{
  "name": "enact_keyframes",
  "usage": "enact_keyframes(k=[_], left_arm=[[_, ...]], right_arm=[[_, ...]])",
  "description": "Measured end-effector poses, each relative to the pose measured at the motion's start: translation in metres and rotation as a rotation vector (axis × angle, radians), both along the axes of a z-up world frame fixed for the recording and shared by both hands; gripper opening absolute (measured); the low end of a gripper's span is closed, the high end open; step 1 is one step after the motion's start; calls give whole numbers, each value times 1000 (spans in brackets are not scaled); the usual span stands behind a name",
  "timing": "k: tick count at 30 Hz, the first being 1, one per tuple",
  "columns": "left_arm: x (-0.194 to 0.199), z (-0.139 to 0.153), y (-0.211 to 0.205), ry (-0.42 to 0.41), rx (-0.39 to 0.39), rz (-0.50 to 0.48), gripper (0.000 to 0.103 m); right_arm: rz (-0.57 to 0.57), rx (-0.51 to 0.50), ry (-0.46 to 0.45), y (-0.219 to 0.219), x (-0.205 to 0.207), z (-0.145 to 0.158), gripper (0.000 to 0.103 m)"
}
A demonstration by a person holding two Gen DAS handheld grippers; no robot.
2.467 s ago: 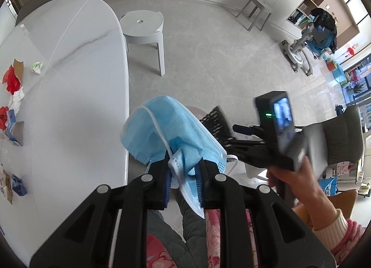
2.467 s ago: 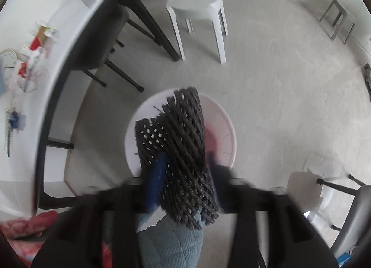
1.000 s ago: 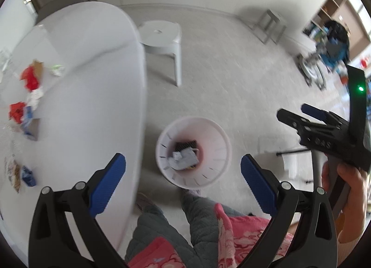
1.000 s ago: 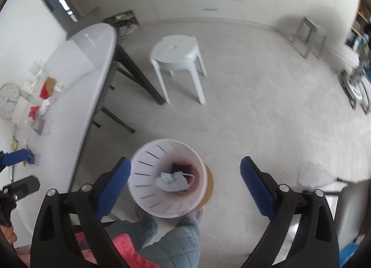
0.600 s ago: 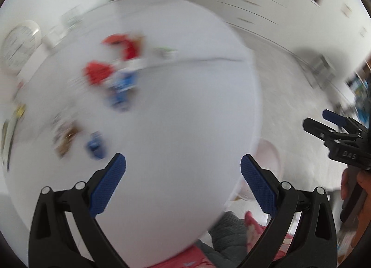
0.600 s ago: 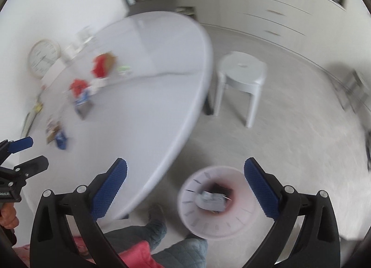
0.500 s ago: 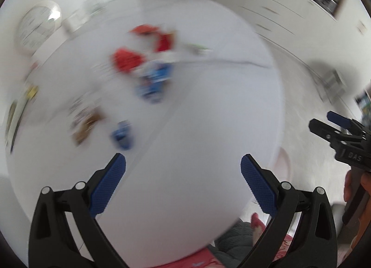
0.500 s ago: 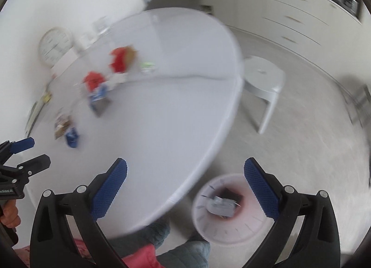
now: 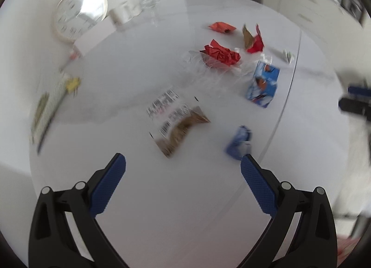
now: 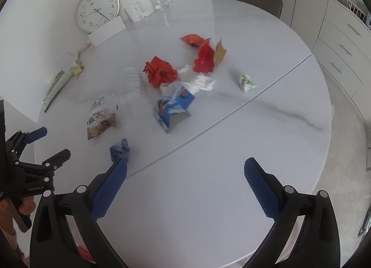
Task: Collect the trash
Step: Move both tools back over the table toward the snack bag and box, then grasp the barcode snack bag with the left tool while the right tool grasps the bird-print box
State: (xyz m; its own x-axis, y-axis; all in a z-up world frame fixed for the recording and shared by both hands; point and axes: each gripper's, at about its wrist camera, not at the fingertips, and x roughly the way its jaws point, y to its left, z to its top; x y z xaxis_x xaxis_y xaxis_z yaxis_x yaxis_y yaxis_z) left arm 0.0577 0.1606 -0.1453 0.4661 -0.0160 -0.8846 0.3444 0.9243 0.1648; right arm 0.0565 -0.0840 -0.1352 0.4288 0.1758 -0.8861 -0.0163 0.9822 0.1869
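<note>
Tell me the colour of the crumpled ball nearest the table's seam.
White with green, clearest in the right wrist view.

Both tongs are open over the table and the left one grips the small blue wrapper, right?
Not quite. The left tongs are open and empty; the small blue wrapper lies on the table, as the left wrist view shows. The right tongs are open too.

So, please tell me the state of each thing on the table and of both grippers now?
Left hand-held gripper: open, empty.
Right hand-held gripper: open, empty.
Blue carton: torn open, lying flat.
Red paper: crumpled.
Snack bag: opened, lying flat.
Blue wrapper: crumpled.
Glass: upright.
</note>
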Motion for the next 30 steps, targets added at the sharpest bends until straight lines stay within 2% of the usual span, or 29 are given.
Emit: enact_keyframes(k=[4, 8, 11, 14, 18, 21, 23, 25, 28, 30], left_arm=[[33, -19, 14, -5, 35, -134, 95], [66, -38, 21, 33, 30, -215, 95], [88, -50, 23, 52, 21, -286, 95], [110, -67, 19, 81, 56, -351, 95], [126, -85, 10, 99, 77, -447, 95], [131, -93, 6, 114, 58, -485, 95], [132, -95, 6, 134, 31, -504, 85], [131, -97, 7, 151, 6, -511, 66], [125, -94, 13, 147, -29, -506, 51], [122, -91, 15, 143, -35, -500, 50]], right_arm=[[-51, 4, 33, 12, 16, -10, 100], [-127, 10, 68, 20, 34, -24, 100], [-195, 55, 92, 22, 44, -34, 100], [-264, 62, 120, 21, 54, -42, 100], [-336, 99, 143, 17, 65, -47, 100], [-365, 118, 145, 16, 69, -47, 100], [-373, 115, 144, 17, 72, -48, 100], [-391, 112, 143, 17, 74, -50, 100], [-434, 140, 155, 17, 77, -58, 100], [-471, 161, 159, 16, 81, -63, 100]])
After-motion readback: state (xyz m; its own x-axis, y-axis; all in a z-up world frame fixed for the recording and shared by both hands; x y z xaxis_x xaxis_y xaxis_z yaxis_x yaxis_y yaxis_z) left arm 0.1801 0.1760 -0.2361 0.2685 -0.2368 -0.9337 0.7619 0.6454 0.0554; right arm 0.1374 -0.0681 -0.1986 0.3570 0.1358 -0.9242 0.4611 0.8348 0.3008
